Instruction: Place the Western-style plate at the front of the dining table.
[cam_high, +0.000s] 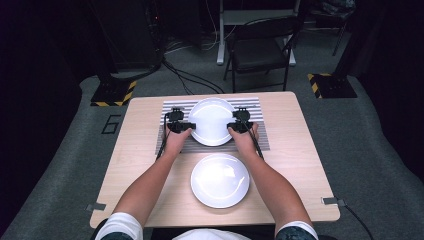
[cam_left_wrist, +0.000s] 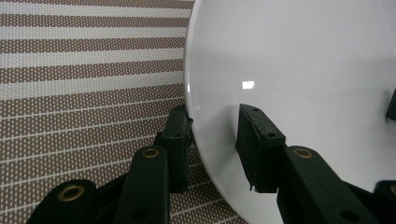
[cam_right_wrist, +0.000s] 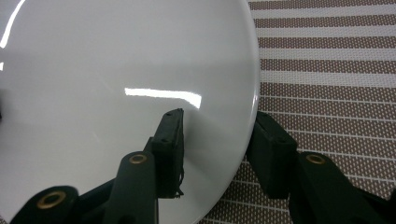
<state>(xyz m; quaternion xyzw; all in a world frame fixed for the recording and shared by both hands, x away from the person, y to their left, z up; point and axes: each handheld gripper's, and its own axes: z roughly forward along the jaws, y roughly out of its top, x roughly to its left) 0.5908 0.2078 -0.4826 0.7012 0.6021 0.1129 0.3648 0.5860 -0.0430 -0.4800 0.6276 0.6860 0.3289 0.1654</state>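
So the far plate (cam_high: 211, 121) was seen sitting on a striped mat (cam_high: 255, 142) in the upper middle of the high view, and it was being gripped from both sides at once. The left gripper (cam_high: 181, 127) was clamped onto the plate's left rim, the right gripper (cam_high: 236, 126) onto its right rim.

In the left gripper view, the plate (cam_left_wrist: 299, 70) took up the right and upper part of the frame, with one black jaw set on top of the white surface and the other tucked under the edge, over the mat (cam_left_wrist: 84, 93). Same deal mirrored in the right gripper view: the plate (cam_right_wrist: 116, 56) filled the left side, one jaw on top, one below the rim, the mat (cam_right_wrist: 327, 70) at right. Both grippers were closed down narrow on the rim.

A second plate (cam_high: 220, 180) was left untouched lower in the frame, on the bare wooden table (cam_high: 310, 165), between the two forearms. A folding chair (cam_high: 260, 50) was parked beyond the table at the top.
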